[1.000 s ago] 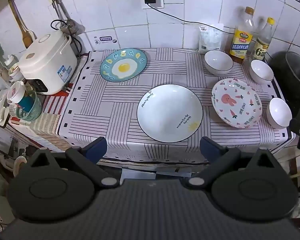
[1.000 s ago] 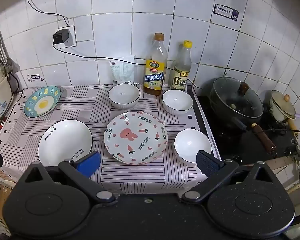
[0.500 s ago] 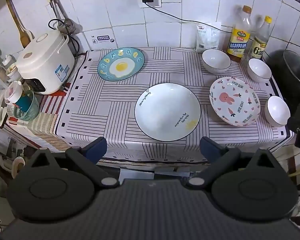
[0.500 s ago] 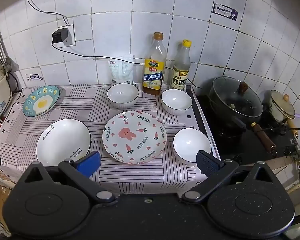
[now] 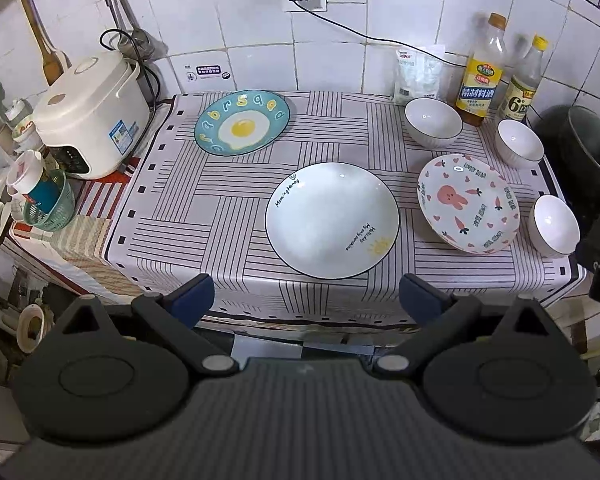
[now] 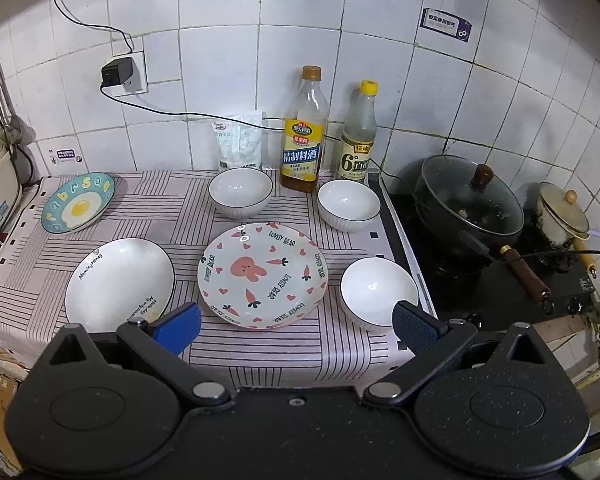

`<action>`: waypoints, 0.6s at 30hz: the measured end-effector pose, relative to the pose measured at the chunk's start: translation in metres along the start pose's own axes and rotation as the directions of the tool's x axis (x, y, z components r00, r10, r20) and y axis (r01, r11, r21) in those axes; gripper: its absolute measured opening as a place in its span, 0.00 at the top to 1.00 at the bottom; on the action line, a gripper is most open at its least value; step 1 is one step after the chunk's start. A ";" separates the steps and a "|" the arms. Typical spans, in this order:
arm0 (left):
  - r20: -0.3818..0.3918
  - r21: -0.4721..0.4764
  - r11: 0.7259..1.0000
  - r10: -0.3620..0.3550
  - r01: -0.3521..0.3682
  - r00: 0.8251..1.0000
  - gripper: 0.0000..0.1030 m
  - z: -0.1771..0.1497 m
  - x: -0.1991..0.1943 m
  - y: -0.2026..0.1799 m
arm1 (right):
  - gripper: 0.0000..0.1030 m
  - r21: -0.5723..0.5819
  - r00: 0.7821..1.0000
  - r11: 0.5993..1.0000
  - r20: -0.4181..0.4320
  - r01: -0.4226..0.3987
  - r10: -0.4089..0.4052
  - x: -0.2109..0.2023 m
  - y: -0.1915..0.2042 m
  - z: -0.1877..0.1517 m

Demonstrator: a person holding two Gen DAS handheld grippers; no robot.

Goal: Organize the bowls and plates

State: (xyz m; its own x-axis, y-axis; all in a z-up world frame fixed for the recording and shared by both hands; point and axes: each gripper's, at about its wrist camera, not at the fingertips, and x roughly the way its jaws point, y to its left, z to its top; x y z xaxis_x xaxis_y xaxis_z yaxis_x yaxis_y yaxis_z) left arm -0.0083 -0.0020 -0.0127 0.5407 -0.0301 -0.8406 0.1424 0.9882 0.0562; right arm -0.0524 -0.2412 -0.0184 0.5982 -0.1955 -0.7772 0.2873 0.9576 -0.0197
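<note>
On the striped cloth lie a blue egg-print plate (image 5: 242, 122) (image 6: 79, 207) at the back left, a white plate (image 5: 332, 220) (image 6: 119, 284) in front, and a pink rabbit plate (image 5: 469, 203) (image 6: 262, 274) to its right. Three white bowls stand around the pink plate: back (image 5: 433, 122) (image 6: 241, 192), back right (image 5: 520, 145) (image 6: 349, 205), front right (image 5: 555, 225) (image 6: 378, 291). My left gripper (image 5: 306, 300) is open and empty before the table's front edge, below the white plate. My right gripper (image 6: 296, 326) is open and empty, near the pink plate's front rim.
A rice cooker (image 5: 94, 114) and a green basket (image 5: 52, 206) stand left of the cloth. Two bottles (image 6: 304, 132) (image 6: 358, 136) and a white bag (image 6: 240, 144) line the back wall. A lidded black pot (image 6: 470, 200) and a small cream pot (image 6: 562, 214) sit on the stove at right.
Both grippers have shifted slightly; the table scene drifts a little in each view. Nothing was gripped or moved on the table.
</note>
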 end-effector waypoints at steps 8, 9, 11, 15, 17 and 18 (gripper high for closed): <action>0.027 0.016 1.000 -0.007 0.006 1.000 0.03 -0.004 -0.001 -0.004 | 0.00 0.012 1.000 1.000 0.014 0.005 -0.005 0.002 -0.005 -0.003; 0.029 0.013 1.000 -0.011 0.010 1.000 0.03 -0.003 -0.001 -0.003 | 0.00 0.013 1.000 1.000 0.016 0.006 -0.006 0.002 -0.005 -0.003; 0.034 0.008 1.000 -0.017 0.017 0.999 0.03 -0.003 -0.001 -0.002 | 0.00 0.012 1.000 1.000 0.016 0.007 -0.007 0.002 -0.006 -0.002; 0.036 0.007 1.000 -0.024 0.024 0.999 0.03 -0.006 0.000 -0.002 | 0.00 0.004 1.000 1.000 0.027 0.012 -0.012 0.001 -0.004 -0.005; 0.033 0.009 1.000 -0.025 0.024 0.999 0.03 -0.006 0.001 -0.002 | 0.00 -0.001 0.999 1.000 0.030 0.016 -0.016 0.001 -0.004 -0.005; 0.030 0.009 1.000 -0.026 0.026 0.999 0.03 -0.006 0.002 -0.001 | 0.00 -0.003 0.999 1.000 0.030 0.017 -0.017 0.001 -0.003 -0.005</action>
State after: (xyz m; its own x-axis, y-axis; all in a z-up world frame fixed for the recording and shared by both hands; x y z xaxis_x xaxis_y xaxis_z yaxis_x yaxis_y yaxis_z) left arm -0.0123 -0.0024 -0.0174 0.5616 -0.0608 -0.8252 0.1640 0.9857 0.0390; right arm -0.0562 -0.2438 -0.0220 0.6156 -0.2180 -0.7573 0.2952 0.9548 -0.0348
